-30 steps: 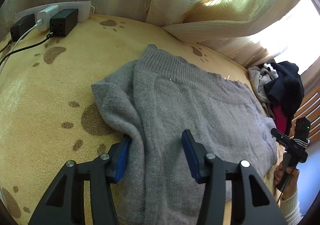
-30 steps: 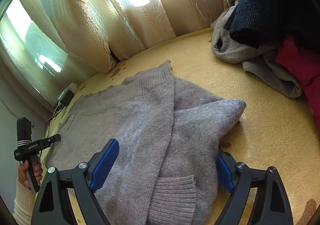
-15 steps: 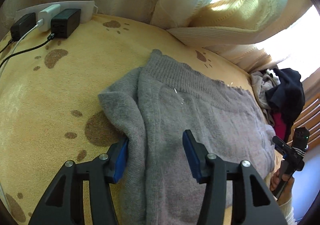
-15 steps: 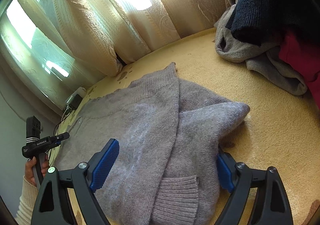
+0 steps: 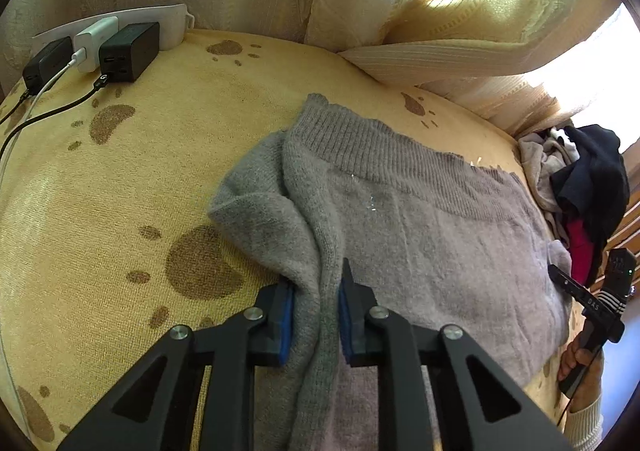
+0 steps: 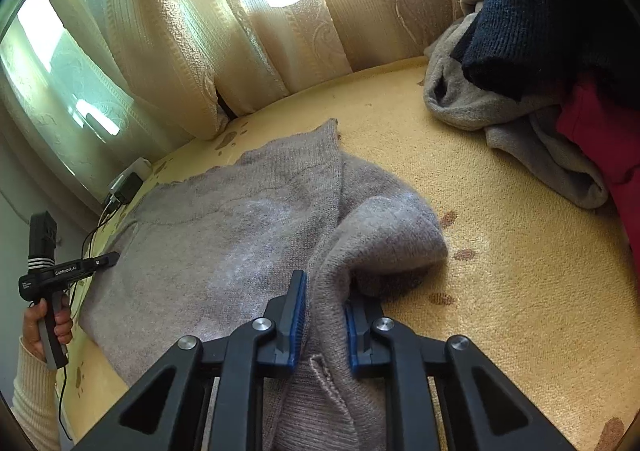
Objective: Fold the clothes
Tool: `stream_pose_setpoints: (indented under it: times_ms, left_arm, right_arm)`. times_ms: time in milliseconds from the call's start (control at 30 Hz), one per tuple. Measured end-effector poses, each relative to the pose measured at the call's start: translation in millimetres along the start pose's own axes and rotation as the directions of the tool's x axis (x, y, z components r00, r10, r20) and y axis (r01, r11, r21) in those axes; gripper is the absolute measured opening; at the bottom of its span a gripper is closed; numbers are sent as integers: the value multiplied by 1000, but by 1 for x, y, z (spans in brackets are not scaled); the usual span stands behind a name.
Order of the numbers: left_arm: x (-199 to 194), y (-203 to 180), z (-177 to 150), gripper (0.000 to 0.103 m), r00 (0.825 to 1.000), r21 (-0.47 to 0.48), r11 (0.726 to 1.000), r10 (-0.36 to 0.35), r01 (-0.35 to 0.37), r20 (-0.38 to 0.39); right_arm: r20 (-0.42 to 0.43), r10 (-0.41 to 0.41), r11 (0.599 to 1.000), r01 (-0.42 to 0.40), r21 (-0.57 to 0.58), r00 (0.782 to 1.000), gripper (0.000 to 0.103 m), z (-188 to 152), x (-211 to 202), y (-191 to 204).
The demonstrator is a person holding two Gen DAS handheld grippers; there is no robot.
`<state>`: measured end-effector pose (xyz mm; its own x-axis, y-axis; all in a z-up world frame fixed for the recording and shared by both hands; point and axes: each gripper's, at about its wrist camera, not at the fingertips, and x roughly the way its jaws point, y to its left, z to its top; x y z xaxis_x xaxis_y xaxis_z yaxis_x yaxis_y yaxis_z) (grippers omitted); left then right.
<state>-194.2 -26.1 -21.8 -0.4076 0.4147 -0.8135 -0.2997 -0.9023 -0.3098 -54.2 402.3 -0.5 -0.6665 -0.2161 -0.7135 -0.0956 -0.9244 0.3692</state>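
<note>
Daylight enters through the cream patterned curtains (image 6: pixel 256 35) behind the scene; no artificial source is visible. The window areas are overexposed to white at top centre of the right wrist view and at the right edge of the left wrist view. The yellow paw-print blanket (image 5: pixel 120 191) is evenly lit, with soft shadows under the folds of the grey knitted sweater (image 5: pixel 420 235). Both views show strong fisheye curvature and black corner vignetting. Focus is sharp at centre, softer at the margins.
</note>
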Motion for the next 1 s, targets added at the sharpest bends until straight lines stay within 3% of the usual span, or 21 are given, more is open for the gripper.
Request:
stream_pose_setpoints:
  times_ms: [133,367,467,500,533,567,600,733,767,800,833,900,1000]
  left_arm:
    - [-6,2,-1,18,999,-13,1000,-19,19,35]
    - [-2,7,-1,20,1000,-25,1000,-15,16,22]
    - [2,10,2,26,999,-36,998,-44,44,-2]
    - [2,11,3,28,998,-39,997,-65,65,-7]
    - [2,12,4,36,996,-42,995,-88,88,-13]
    - [3,10,4,47,994,-34,994,-106,105,-18]
    - [3,8,5,51,992,-21,992,-121,121,-23]
    - [3,-2,5,50,998,28,998,-57,57,-16]
    - [4,-3,5,38,999,32,999,-39,39,-11]
    - [4,-4,4,31,1000,37,999,-21,21,-7]
    - [4,0,5,24,999,15,999,-32,32,-4]
    - [3,8,5,21,998,-38,997,-70,70,3]
    - [-1,5,0,19,998,-31,998,-56,57,36]
  right_arm:
    - [26,-7,1000,8,-22,1000,17,0,-6,5]
    - [-45,-23,1000,22,-19,999,21,4,4,4]
    - [-48,1,1000,-2,-8,999,36,5,6,6]
    - [-44,26,1000,-26,-11,999,52,6,7,8]
    - [-41,35,999,-36,-23,999,65,6,9,13]
    - [-37,7,999,-9,-53,999,69,6,12,20]
    - [-31,-22,996,19,-84,999,70,5,14,28]
    - [-8,-65,993,64,-103,998,67,3,17,33]
    - [-5,-57,995,57,-86,998,60,4,16,29]
    - [-1,-50,996,49,-69,999,39,5,16,24]
    - [-3,-21,999,21,-38,1000,27,5,15,17]
    - [9,7,1000,-7,-12,1000,23,4,12,11]
    - [44,-1,1000,3,-29,999,20,3,5,14]
